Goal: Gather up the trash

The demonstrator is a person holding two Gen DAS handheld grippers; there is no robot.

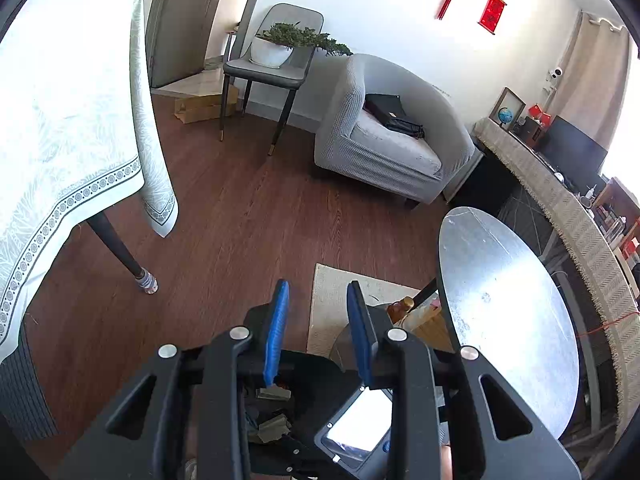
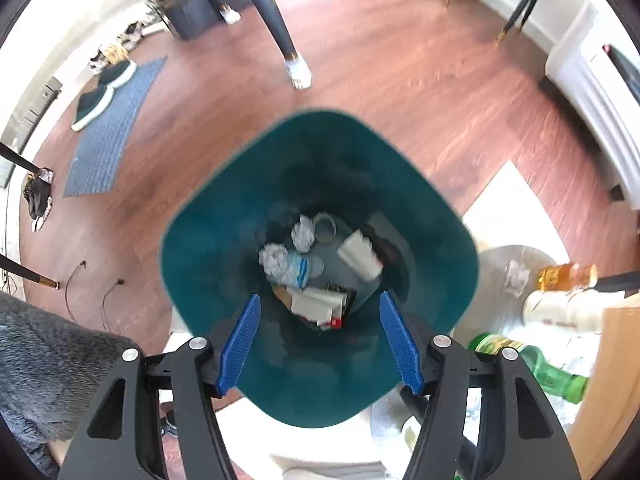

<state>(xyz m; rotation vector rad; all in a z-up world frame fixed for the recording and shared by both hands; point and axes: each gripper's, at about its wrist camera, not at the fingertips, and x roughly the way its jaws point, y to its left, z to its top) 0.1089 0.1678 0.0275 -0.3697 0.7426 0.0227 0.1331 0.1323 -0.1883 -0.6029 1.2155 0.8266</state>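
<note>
1. Left wrist view: the left gripper [image 1: 318, 300] has jaws partly open w/ nothing between them. It hangs over the wood floor [image 1: 240, 220], near the round table [image 1: 508, 300]. An amber bottle [image 1: 400, 308] peeks out beside that table.
2. Right wrist view: the right gripper [image 2: 320, 340] is wide open and empty, directly above the teal bin [image 2: 200, 256]. The bin holds crumpled paper [image 2: 276, 260], a white cup [image 2: 360, 256] and a carton.
3. More trash lies right of the bin: a green bottle [image 2: 552, 372], probably glass, so heavy, slippery, fragile; I would grip it at the neck. The paper is light and soft, easy to pinch anywhere.
</note>
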